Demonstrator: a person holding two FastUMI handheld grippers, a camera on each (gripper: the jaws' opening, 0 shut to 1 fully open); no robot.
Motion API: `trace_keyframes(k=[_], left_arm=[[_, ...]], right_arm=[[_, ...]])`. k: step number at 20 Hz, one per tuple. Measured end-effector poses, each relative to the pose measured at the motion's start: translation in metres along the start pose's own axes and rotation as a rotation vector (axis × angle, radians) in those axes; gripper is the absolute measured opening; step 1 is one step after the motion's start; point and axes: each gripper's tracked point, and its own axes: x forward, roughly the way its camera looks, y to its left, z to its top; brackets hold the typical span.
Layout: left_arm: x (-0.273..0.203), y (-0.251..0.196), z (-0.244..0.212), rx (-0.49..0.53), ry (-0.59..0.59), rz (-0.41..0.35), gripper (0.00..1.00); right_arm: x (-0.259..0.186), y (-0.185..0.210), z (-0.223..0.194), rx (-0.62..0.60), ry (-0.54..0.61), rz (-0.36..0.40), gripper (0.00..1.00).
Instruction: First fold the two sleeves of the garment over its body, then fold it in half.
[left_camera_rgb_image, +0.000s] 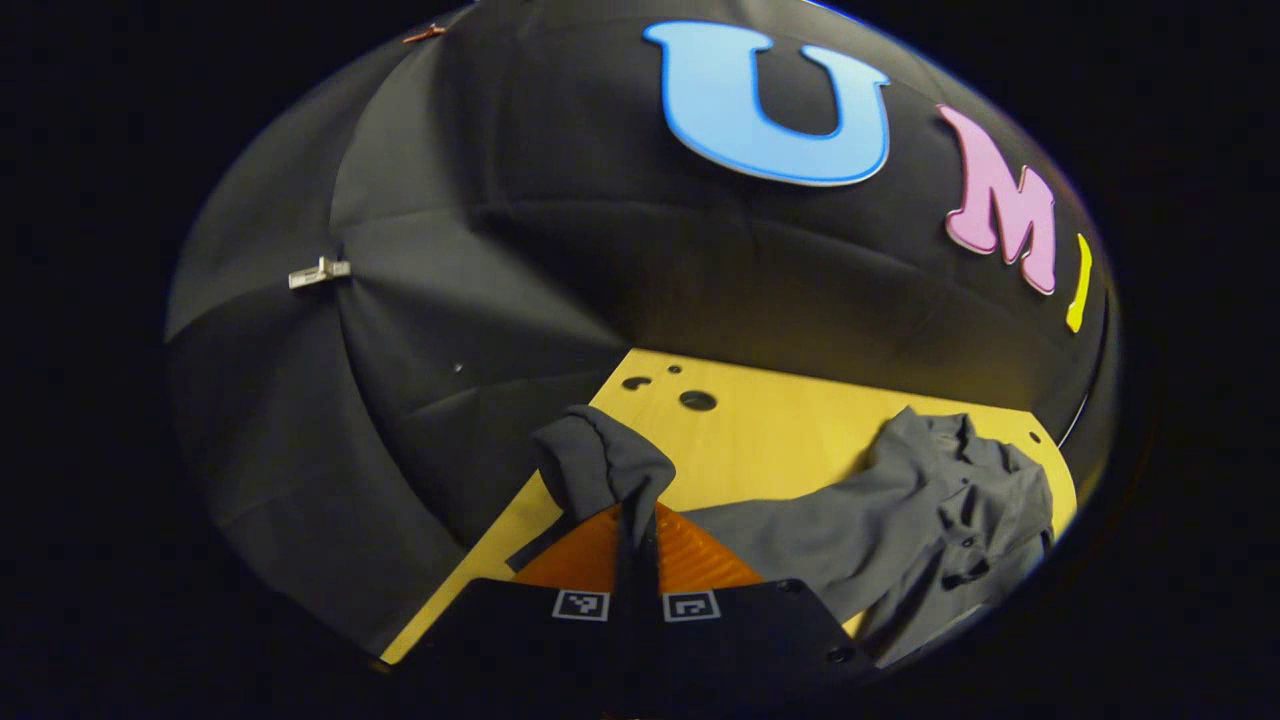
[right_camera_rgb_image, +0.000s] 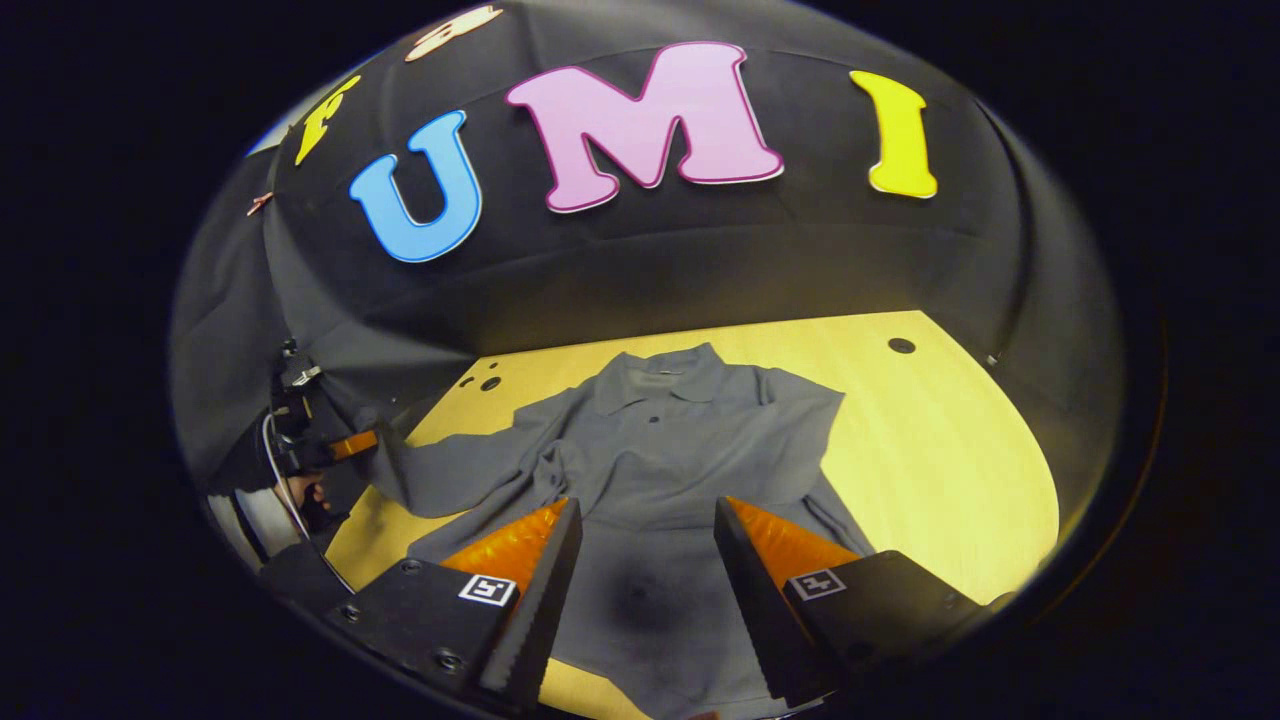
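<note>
On the pale wooden desk (right_camera_rgb_image: 940, 430) a grey polo shirt (right_camera_rgb_image: 660, 440) lies collar-away, one sleeve (left_camera_rgb_image: 600, 460) pinched and lifted in the closed left claw (left_camera_rgb_image: 637, 545) while the right claw (right_camera_rgb_image: 640, 550) hovers wide open, empty, so no fold looks finished.

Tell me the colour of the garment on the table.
Plain dark grey garment, seen best in the right gripper view.

We see a pale wooden desk (right_camera_rgb_image: 930, 430) with a few round holes (right_camera_rgb_image: 901, 345) near its far edge. A grey collared shirt (right_camera_rgb_image: 690, 440) lies on it, collar toward the back wall, body spread flat, one sleeve (left_camera_rgb_image: 600, 460) lifted off the wood.
</note>
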Motion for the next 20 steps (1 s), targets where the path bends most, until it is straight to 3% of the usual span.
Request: trace_keyframes(k=[4,10,16,20], left_arm=[[-0.03,-0.083,0.036,0.06,-0.09,-0.094,0.05],[-0.052,-0.2,0.062,0.1,-0.127,-0.249,0.05],[-0.06,-0.306,0.037,0.159,-0.086,-0.375,0.05],[-0.058,-0.357,0.0,0.191,-0.02,-0.41,0.05]], right_arm=[[-0.01,-0.035,-0.002,0.015,-0.007,-0.027,0.83],[-0.027,-0.077,-0.009,0.059,-0.007,-0.05,0.84],[-0.036,-0.117,-0.007,0.102,-0.01,-0.074,0.84],[-0.046,-0.143,-0.019,0.128,0.005,-0.092,0.84]])
